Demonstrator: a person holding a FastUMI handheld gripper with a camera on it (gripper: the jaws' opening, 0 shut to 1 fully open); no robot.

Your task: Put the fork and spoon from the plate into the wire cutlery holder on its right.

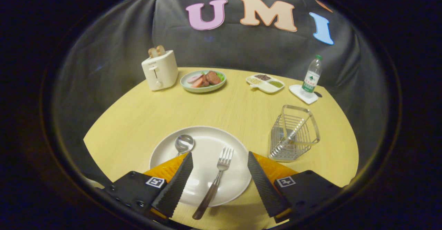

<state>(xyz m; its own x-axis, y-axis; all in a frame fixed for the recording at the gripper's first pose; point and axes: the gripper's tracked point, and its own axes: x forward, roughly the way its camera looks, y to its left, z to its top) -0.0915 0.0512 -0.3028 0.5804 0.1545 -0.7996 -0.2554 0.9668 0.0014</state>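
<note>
We hold the gripper (220,158) w/ fingers wide apart and empty, straddling the fork (214,181), which lies on the plate (203,138) betw. them, likely so they can close on its handle first. The spoon (183,144) sits just ahead of the left finger, also on the plate. The wire cutlery holder (292,133) stands upright on the desk (138,119) just beyond the right finger, mouth up, ready for a drop-in.

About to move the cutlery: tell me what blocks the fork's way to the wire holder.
Nothing visible does. The fork lies on the plate between the open gripper fingers; bare table separates plate and wire holder.
</note>
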